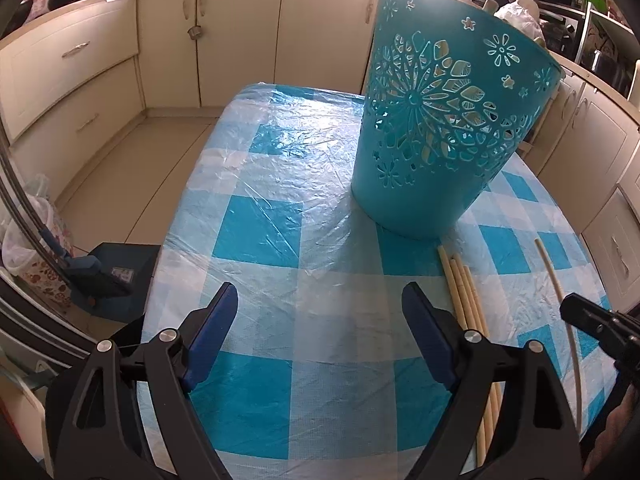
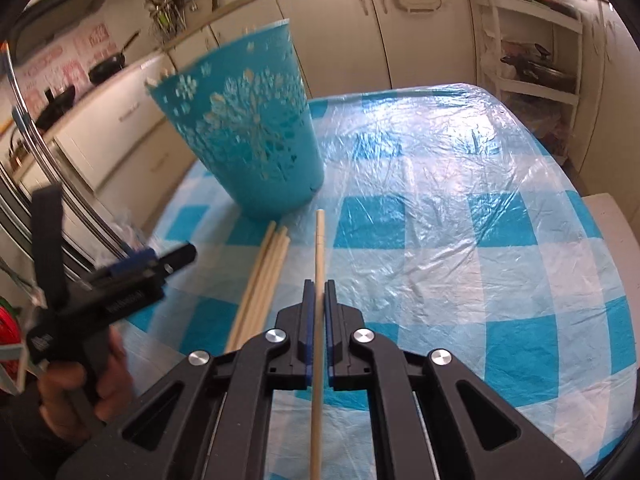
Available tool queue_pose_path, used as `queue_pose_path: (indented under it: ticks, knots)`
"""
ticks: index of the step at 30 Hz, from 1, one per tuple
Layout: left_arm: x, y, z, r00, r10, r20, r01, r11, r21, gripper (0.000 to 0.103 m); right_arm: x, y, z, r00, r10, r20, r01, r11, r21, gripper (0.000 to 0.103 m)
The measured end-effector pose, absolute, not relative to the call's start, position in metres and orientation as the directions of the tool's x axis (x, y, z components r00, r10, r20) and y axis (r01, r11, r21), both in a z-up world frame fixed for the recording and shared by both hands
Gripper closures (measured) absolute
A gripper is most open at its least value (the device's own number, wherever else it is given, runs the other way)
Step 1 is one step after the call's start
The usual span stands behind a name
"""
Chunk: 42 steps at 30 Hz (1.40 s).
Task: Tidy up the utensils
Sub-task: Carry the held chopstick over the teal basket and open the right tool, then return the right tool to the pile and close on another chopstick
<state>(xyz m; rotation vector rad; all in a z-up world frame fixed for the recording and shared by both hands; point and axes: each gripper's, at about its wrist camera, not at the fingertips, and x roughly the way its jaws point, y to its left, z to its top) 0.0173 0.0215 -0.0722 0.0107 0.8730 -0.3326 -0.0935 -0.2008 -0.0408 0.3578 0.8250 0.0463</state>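
A teal cut-out basket (image 1: 448, 120) stands upright on the blue checked table; it also shows in the right wrist view (image 2: 252, 140). Several cream chopsticks (image 1: 464, 292) lie side by side in front of it, also seen in the right wrist view (image 2: 264, 276). My right gripper (image 2: 319, 286) is shut on a single chopstick (image 2: 319, 240), whose tip points at the basket's base; that stick shows in the left wrist view (image 1: 560, 292). My left gripper (image 1: 320, 300) is open and empty above the cloth, left of the chopsticks. It appears in the right wrist view (image 2: 176, 258).
The table (image 1: 280, 184) is covered with crinkled clear plastic. Cream kitchen cabinets (image 1: 240, 32) ring the room. A blue dustpan (image 1: 112, 276) and bags sit on the floor at left. A white shelf rack (image 2: 528, 48) stands beyond the table's far right.
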Motion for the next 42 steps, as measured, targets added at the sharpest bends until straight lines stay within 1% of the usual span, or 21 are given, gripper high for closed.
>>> queue_pose_path:
  ticks: [3, 11, 17, 21, 24, 28, 32, 38, 42]
  knots:
    - [0.019, 0.023, -0.073, 0.592, -0.283, -0.755, 0.285, 0.949, -0.133, 0.023, -0.094, -0.203, -0.026, 0.718, 0.211, -0.663, 0.088, 0.918, 0.386, 0.098]
    - [0.02, 0.024, -0.073, 0.59, -0.281, -0.757, 0.285, 0.95, -0.131, 0.022, -0.086, -0.202, 0.027, 0.812, 0.254, -0.525, 0.004, 0.898, 0.44, 0.098]
    - [0.019, 0.023, -0.074, 0.592, -0.279, -0.756, 0.284, 0.95, -0.128, 0.022, -0.049, -0.197, 0.082, 0.891, 0.271, -0.365, -0.087, 0.89, 0.448, 0.098]
    - [0.019, 0.023, -0.073, 0.59, -0.282, -0.757, 0.286, 0.949, -0.13, 0.022, -0.013, -0.193, 0.112, 0.941, 0.244, -0.235, -0.118, 0.887, 0.446, 0.098]
    - [0.019, 0.024, -0.073, 0.589, -0.289, -0.755, 0.288, 0.948, -0.138, 0.022, 0.013, -0.193, 0.12, 0.96, 0.21, -0.183, -0.112, 0.893, 0.435, 0.098]
    - [0.02, 0.027, -0.073, 0.586, -0.305, -0.751, 0.288, 0.944, -0.158, 0.022, 0.044, -0.192, 0.111, 0.968, 0.166, -0.187, -0.076, 0.908, 0.412, 0.098]
    - [0.021, 0.032, -0.074, 0.583, -0.318, -0.748, 0.285, 0.942, -0.178, 0.022, 0.06, -0.192, 0.091, 0.959, 0.146, -0.242, -0.042, 0.92, 0.39, 0.097]
    - [0.023, 0.035, -0.074, 0.582, -0.327, -0.745, 0.28, 0.94, -0.194, 0.022, 0.059, -0.194, 0.065, 0.941, 0.133, -0.312, -0.013, 0.933, 0.358, 0.097]
    - [0.023, 0.035, -0.075, 0.581, -0.322, -0.747, 0.274, 0.942, -0.193, 0.022, 0.048, -0.19, 0.058, 0.926, 0.158, -0.342, -0.033, 0.938, 0.345, 0.096]
